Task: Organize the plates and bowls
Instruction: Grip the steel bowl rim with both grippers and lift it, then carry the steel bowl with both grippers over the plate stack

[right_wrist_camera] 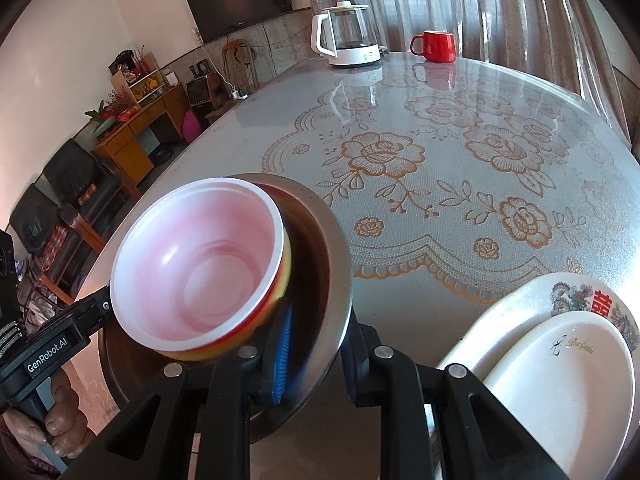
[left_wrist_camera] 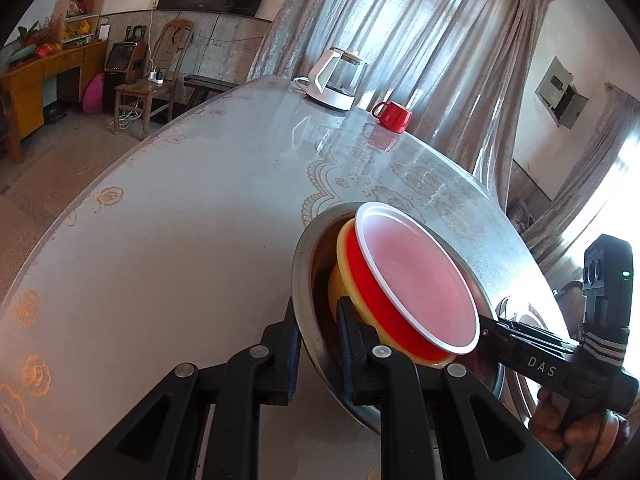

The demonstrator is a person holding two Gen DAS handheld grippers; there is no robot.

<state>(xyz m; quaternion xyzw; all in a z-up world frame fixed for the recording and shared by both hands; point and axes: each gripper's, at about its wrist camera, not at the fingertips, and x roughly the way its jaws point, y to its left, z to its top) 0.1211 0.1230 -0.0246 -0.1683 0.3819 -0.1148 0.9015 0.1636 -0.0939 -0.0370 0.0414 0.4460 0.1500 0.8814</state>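
Two tongs, both mine, are clamped on opposite rims of one steel bowl point(right_wrist_camera: 320, 280): left gripper point(left_wrist_camera: 318, 354) at its six o'clock in the left view, right gripper point(right_wrist_camera: 316, 356) likewise in the right view. Inside nest a yellow bowl point(left_wrist_camera: 344, 264) and a red, white-lined plastic bowl point(right_wrist_camera: 200, 264). I judge the load should stay level, since smooth plastic slides on polished metal. Glossy ceramic plates point(right_wrist_camera: 560, 380) wait at four o'clock on the lace-patterned table point(right_wrist_camera: 440, 184).

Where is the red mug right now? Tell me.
The red mug stands at the far edge of the table, in front of the curtain, just right of the white kettle in both wrist views, far from the held bowls.
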